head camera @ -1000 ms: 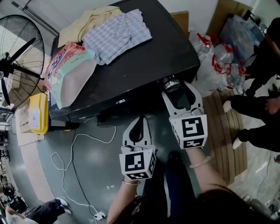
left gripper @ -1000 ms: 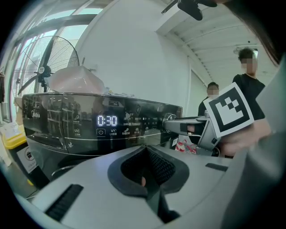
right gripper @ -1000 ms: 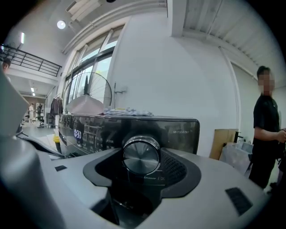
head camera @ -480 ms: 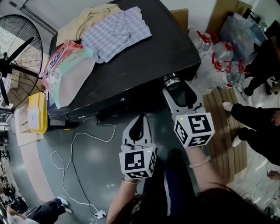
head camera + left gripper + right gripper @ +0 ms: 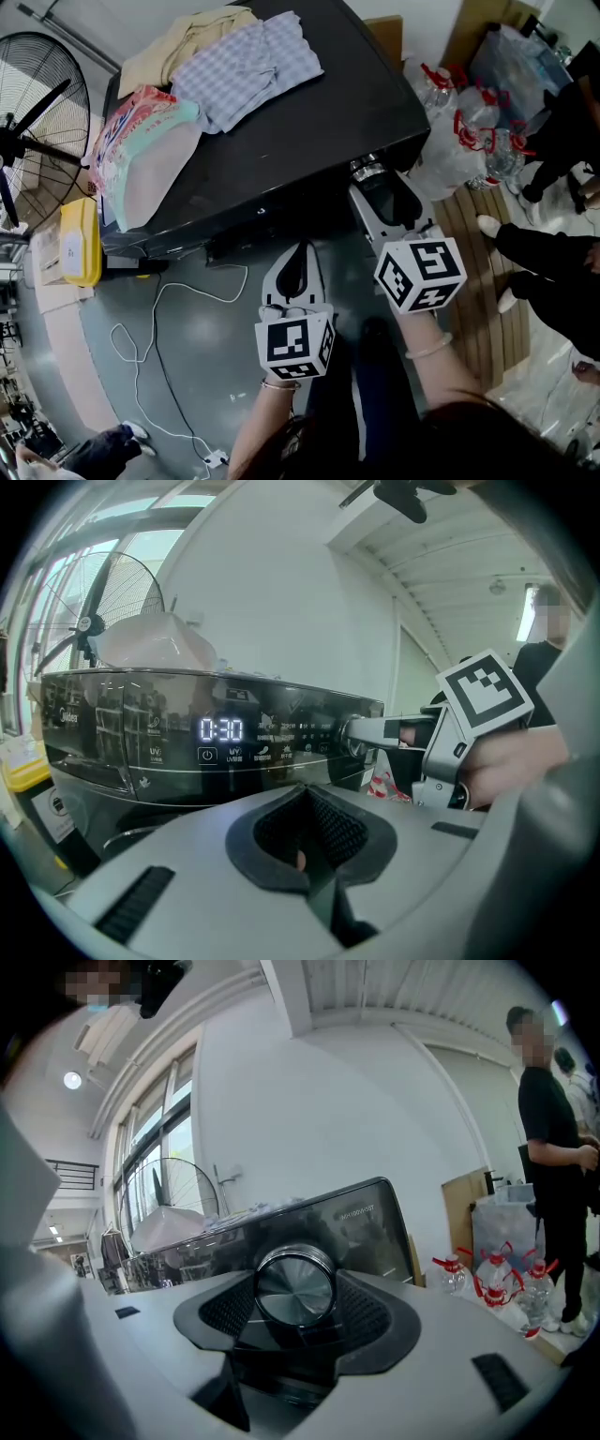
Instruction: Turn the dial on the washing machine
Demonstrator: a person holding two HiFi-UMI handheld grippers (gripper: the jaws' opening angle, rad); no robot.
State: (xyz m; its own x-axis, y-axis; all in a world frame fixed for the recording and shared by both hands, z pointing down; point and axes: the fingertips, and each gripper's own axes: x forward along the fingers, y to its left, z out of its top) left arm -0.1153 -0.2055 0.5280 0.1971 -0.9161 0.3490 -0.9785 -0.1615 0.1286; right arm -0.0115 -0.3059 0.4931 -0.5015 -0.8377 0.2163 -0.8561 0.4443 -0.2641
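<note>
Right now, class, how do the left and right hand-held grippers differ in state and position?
The right hand-held gripper is shut on the dial, while the left hand-held gripper is shut with nothing between its jaws. The right hand-held gripper reaches the washing machine, whereas the left hand-held gripper hangs short of it, touching nothing. Both point toward the machine's front.

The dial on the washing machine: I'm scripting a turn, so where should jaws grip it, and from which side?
Grip the dial by its round rim, pads on opposite sides, coming head-on from the front: it juts from the panel as a short cylinder.
</note>
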